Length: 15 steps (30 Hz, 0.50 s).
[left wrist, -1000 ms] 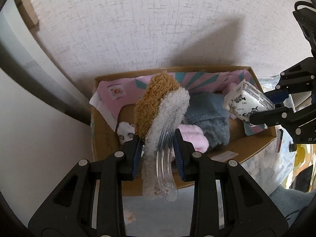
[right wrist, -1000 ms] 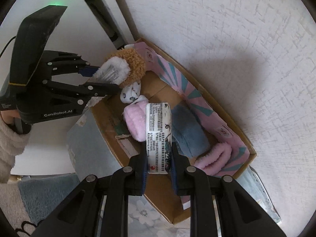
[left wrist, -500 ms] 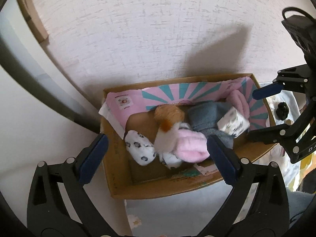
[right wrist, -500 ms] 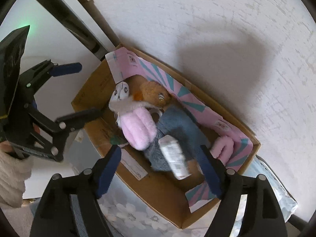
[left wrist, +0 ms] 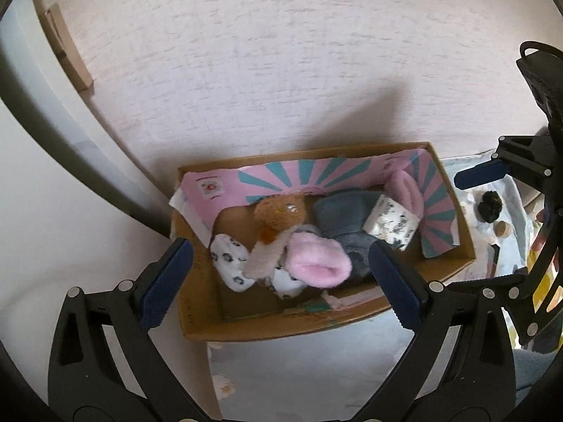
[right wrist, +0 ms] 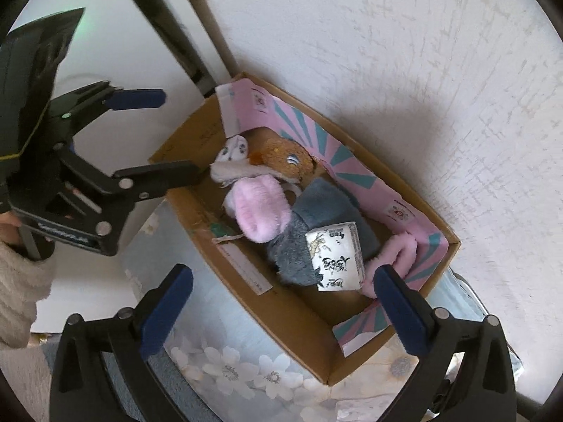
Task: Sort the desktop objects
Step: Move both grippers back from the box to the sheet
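The brown plush headband [left wrist: 279, 212] lay in the cardboard box [left wrist: 197, 313], at its middle, leaning on the pink fluffy item [left wrist: 316, 263] and the white spotted cloths [left wrist: 228, 262]. The tissue pack [left wrist: 392, 223] rested on the grey plush item [left wrist: 337, 216] toward the right end, just beside the pink headband [left wrist: 404, 193] against the pink-and-teal lining [left wrist: 292, 176].

A second before, the left tool [left wrist: 278, 281] had been clamped on the brown headband and the right tool [right wrist: 281, 293] on the tissue pack, both above the box. Both had since let go, and both things had dropped inside. That judged these two items as sorted, with both tools free for the next pick.

The left tool's jaws stood wide apart, empty, touching nothing and framing the box from above. The right tool's jaws were spread equally wide, holding nothing, hovering over the box's near corner. In the left view, a small dark object [left wrist: 489, 204] and a small round object [left wrist: 503, 228] sat on the floral-covered counter [right wrist: 225, 362] beyond the box, possibly next to be sorted.
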Motion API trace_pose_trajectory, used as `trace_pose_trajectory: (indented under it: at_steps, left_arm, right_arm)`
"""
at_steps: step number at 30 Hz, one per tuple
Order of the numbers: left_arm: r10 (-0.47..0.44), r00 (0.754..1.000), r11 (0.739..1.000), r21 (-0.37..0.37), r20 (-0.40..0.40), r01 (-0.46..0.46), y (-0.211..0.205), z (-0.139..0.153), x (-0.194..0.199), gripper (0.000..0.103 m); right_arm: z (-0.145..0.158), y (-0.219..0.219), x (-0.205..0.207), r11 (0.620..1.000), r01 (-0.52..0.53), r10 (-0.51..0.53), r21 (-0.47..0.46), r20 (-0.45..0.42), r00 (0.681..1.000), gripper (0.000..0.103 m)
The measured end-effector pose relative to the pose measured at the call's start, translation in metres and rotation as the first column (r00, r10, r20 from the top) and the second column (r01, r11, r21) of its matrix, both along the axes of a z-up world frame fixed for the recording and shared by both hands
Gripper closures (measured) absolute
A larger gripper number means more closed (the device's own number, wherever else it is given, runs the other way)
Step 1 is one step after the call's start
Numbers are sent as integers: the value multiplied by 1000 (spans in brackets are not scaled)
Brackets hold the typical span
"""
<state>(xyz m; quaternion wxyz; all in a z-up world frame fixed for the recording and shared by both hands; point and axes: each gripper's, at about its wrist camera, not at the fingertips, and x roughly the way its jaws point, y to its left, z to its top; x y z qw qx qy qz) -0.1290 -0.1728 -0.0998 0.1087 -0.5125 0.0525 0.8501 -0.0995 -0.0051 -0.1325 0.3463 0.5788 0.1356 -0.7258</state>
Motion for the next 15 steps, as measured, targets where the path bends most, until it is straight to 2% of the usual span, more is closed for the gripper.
trace_pose_trajectory:
  at_steps: [7,10,13,15]
  left_arm:
    - [-47,999,999,26,-12,48,29,15,14,3]
    - [-84,995,996,17,-45,85,49,28,23,3]
    - [-134,988,990,44,-75,138,75,41,33,3]
    - [-168,983,983,58,-74,173,93,43,36,3]
  right_arm:
    - [16,24,16,1000,13,-13,11,-20,1000,0]
    - [31,51,24,998,55,-53,43,-36,998,0]
    - [49,86,34,992,111,-106,62,-79,991,0]
    - [55,109,42,981,151,-135,123,-125,983,0]
